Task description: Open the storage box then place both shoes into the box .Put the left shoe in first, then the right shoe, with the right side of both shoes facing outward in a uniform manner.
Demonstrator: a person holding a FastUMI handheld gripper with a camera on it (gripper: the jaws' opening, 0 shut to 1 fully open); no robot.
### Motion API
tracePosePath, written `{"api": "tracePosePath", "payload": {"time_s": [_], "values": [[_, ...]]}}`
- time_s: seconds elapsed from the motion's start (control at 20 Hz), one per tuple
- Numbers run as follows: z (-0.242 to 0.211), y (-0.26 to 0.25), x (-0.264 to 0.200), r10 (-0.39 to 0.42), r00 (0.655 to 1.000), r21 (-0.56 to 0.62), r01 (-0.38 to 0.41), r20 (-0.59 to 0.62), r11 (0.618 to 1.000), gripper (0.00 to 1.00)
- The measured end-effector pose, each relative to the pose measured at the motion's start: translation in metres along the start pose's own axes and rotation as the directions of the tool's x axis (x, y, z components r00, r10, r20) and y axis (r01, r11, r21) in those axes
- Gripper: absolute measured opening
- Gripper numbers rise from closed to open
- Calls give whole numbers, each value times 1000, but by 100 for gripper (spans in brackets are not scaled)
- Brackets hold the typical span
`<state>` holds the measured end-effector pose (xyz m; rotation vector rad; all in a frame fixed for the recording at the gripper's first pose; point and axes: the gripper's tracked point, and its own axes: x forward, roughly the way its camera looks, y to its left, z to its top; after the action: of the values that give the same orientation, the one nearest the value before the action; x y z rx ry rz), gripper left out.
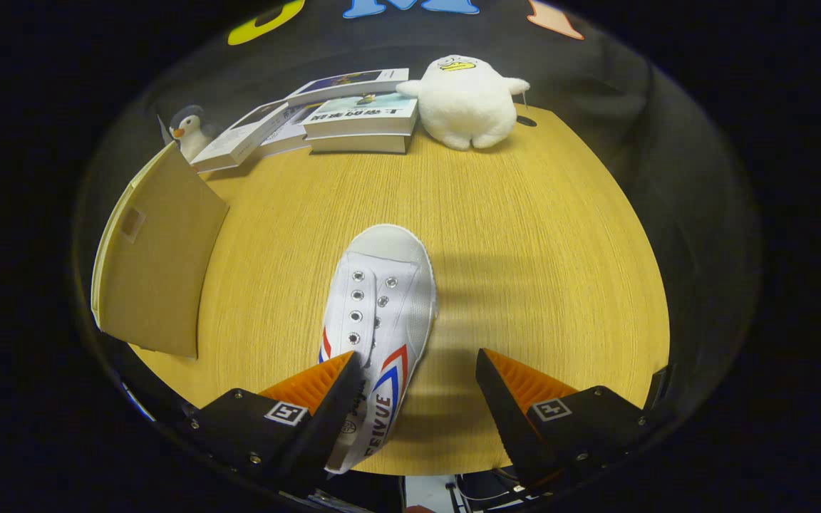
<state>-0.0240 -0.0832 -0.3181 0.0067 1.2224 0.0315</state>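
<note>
A white canvas shoe point(382, 299) with red and blue side stripes lies on the wooden table point(524, 249), toe pointing away from me. My gripper point(417, 355) is open. Its left finger point(314, 385) sits over the shoe's heel end by the tongue, and its right finger point(517, 381) stands clear of the shoe's right side over bare wood. The brown storage box point(157, 256) stands to the left of the shoe, showing a broad brown panel with a pale edge. I cannot see inside it.
At the back of the table lie several books point(360, 117), with a white plush duck point(467, 100) to their right and a small penguin toy point(189, 132) behind the box. Bare wood stretches right of the shoe.
</note>
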Motion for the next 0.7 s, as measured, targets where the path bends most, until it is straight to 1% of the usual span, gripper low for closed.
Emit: {"api": "tracePosePath", "payload": {"time_s": [0.1, 0.25, 0.3, 0.4, 0.45, 0.5, 0.55, 0.65, 0.7], "values": [[-4, -1, 8, -12, 1000, -19, 11, -21, 1000, 98], [-2, 7, 14, 10, 999, -14, -10, -38, 1000, 96], [-3, 8, 15, 18, 999, -14, -18, -44, 1000, 92], [-3, 10, 16, 40, 998, -5, -40, -49, 999, 88], [-3, 15, 16, 65, 997, 7, -64, -53, 998, 81], [-5, 19, 20, 67, 996, 17, -66, -54, 998, 64], [-3, 18, 19, 60, 997, 13, -60, -51, 998, 53], [-3, 17, 18, 43, 998, -2, -43, -42, 999, 49], [-5, 18, 17, 43, 999, -18, -43, -32, 999, 43]]}}
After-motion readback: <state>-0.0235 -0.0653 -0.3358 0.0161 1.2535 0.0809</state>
